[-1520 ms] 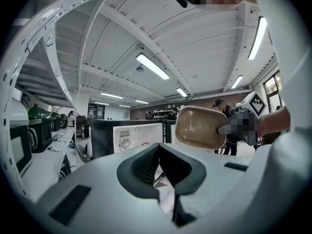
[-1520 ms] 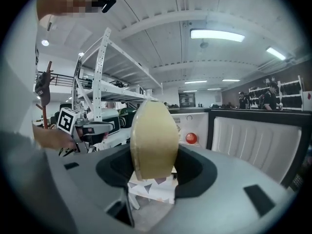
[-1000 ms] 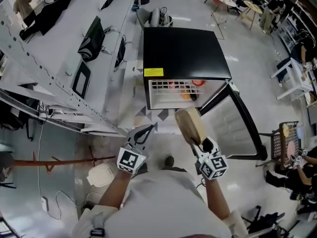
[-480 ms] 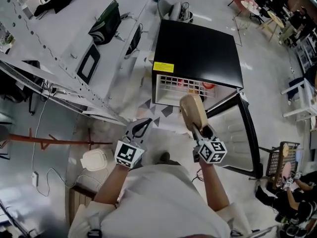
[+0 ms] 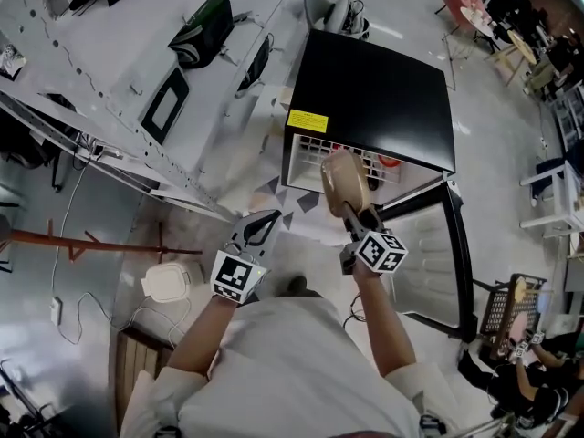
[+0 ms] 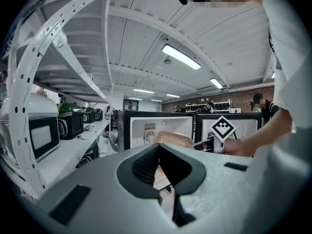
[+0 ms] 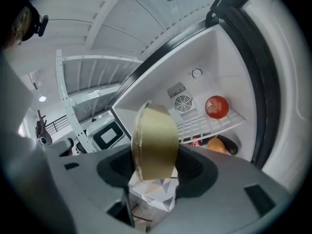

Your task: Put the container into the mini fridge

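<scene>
The black mini fridge (image 5: 374, 99) stands in front of me with its door (image 5: 444, 254) swung open to the right. My right gripper (image 5: 349, 210) is shut on a tan lidded container (image 5: 344, 183), held on edge just in front of the fridge's opening. In the right gripper view the container (image 7: 155, 135) stands upright between the jaws, facing the white interior. On the wire shelf (image 7: 209, 123) sits a red fruit (image 7: 216, 106); an orange one (image 7: 217, 145) lies below. My left gripper (image 5: 265, 228) hangs lower left of the fridge, shut and holding nothing.
A white metal rack (image 5: 137, 80) with dark appliances runs along the left. A white round lidded thing (image 5: 169, 283) lies on the floor at lower left. A patterned mat (image 5: 290, 210) lies before the fridge. Chairs and people are at the far right.
My right gripper has carried the container forward, from in front of the open door up to the fridge's opening. The left gripper has kept its place beside my body.
</scene>
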